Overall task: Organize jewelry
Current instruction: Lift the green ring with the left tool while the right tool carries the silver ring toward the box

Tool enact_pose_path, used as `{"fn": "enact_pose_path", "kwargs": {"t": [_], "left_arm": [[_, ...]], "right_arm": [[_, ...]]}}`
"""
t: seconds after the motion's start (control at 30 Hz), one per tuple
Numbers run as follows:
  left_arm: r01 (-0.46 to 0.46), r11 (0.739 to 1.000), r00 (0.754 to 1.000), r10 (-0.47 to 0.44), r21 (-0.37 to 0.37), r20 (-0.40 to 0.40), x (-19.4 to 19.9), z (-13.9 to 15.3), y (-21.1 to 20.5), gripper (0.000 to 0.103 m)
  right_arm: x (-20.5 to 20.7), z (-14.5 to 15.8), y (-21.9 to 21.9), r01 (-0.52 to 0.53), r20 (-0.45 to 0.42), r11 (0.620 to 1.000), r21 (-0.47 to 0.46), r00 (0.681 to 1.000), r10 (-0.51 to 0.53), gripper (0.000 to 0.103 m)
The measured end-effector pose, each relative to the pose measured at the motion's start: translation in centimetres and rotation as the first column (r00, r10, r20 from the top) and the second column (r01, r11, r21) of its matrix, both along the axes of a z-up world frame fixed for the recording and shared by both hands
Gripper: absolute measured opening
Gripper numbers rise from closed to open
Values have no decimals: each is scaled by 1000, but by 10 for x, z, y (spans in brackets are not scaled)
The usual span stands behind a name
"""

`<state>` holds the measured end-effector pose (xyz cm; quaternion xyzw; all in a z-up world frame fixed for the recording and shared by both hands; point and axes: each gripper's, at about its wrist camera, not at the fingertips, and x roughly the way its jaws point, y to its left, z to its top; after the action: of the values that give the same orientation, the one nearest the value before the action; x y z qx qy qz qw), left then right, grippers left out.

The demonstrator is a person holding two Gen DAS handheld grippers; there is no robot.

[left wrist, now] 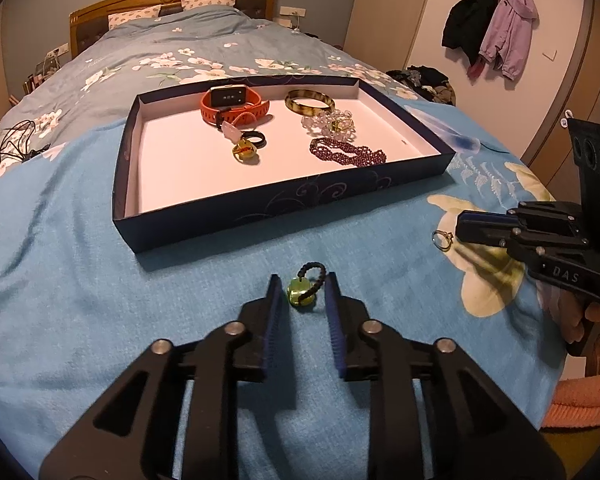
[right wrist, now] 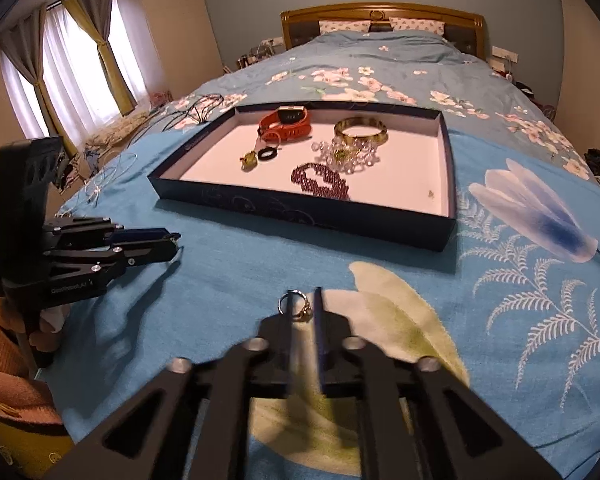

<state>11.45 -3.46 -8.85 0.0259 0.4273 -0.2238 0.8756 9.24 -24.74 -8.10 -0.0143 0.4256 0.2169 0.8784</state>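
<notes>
Jewelry still outside the tray (left wrist: 284, 204) lies on the blue bedspread (left wrist: 100, 280): a green charm on a dark cord loop (left wrist: 306, 286) sits between the left gripper (left wrist: 303, 294)'s parted jaws, untouched. It looks light and limp; the stiff charm seems the better hold. Rightward, the right gripper (right wrist: 303, 308) straddles a small gold ring (right wrist: 296, 306), jaws slightly apart; it is probably hard, slippery, best pinched across its band.

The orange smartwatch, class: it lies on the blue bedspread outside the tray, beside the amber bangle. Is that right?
Not quite. The orange smartwatch lies inside the tray, not on the blue bedspread outside it. It is indeed beside the amber bangle. The left wrist view shows this, and the right wrist view agrees.
</notes>
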Motion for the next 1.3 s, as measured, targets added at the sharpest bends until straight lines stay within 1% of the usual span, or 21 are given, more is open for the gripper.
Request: {"fn": "enact_pose_path", "kwargs": {"t": [0.07, 0.13, 0.2, 0.23, 0.3, 0.33, 0.37, 0.4, 0.43, 0.5, 0.9, 1.3], "left_arm": [[1, 1000, 1000, -1, 1, -5, 1, -1, 0, 22], [4, 1000, 1000, -4, 1, -7, 1, -2, 0, 22], [2, 1000, 1000, -2, 8, -9, 1, -2, -1, 22], [4, 1000, 1000, -4, 7, -10, 1, -2, -1, 21], [4, 1000, 1000, -4, 7, -11, 0, -2, -1, 16], [3, 1000, 1000, -3, 7, -12, 1, -2, -1, 15], [2, 1000, 1000, -2, 6, -11, 1, -3, -1, 15], [1, 1000, 1000, -1, 4, -10, 1, -2, -1, 15], [0, 1000, 1000, 0, 3, -10, 1, -3, -1, 15], [-2, 1000, 1000, 2, 0, -7, 0, -2, -1, 15], [-5, 1000, 1000, 5, -21, 24, -3, 8, 2, 14], [-7, 999, 997, 10, -38, 72, -9, 25, 0, 14]], "right_arm": [[0, -2, 5, -6, 7, 1000, -23, 1000, 6, 29], [2, -6, 11, -24, -7, 999, -37, 1000, 23, 29], [2, -9, 19, -34, -3, 996, -78, 999, 34, 27], [2, -8, 20, -36, 1, 995, -92, 999, 36, 26], [1, -9, 22, -31, 12, 992, -120, 999, 33, 18], [1, -9, 22, -31, 12, 992, -119, 999, 33, 17], [0, -9, 21, -30, 14, 992, -119, 999, 32, 10], [0, -8, 20, -28, 16, 993, -117, 999, 30, 4], [-1, -8, 19, -28, 16, 993, -114, 999, 30, 3], [-1, -8, 17, -25, 16, 994, -110, 1000, 27, 3], [-2, 6, 5, -6, 47, 1000, -12, 999, 7, 3], [-3, 22, 1, 5, 101, 999, 33, 995, -9, 3]]}}
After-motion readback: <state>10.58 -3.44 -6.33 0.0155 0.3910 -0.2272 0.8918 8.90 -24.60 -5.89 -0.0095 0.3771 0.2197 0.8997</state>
